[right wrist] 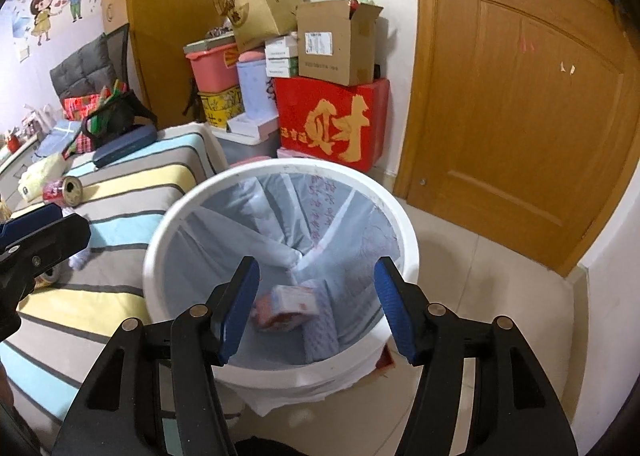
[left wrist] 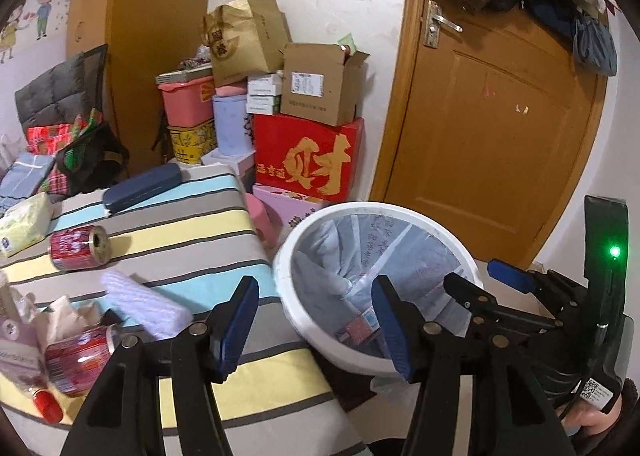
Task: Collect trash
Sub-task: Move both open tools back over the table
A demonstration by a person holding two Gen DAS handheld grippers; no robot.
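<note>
A white bin (right wrist: 160,240) with a pale blue liner stands on the floor beside the striped bed (right wrist: 120,184). A small pink box (right wrist: 288,304) and a lavender textured piece (right wrist: 320,332) lie at its bottom. My right gripper (right wrist: 316,276) hangs open over the bin's mouth, with nothing between its pads. My left gripper (left wrist: 316,296) is open and empty over the bed edge and the bin rim (left wrist: 288,256). On the bed lie two red cans (left wrist: 78,248) (left wrist: 76,356), crumpled tissue (left wrist: 64,316) and a lavender cloth (left wrist: 144,304). The right gripper (left wrist: 480,280) shows at the bin's far side.
A blue glasses case (left wrist: 142,186) and a tissue pack (left wrist: 24,228) lie further up the bed. Stacked boxes, with a red one (left wrist: 308,156), stand against the wall behind the bin. A wooden door (right wrist: 520,116) is on the right, with tiled floor (right wrist: 500,276) before it.
</note>
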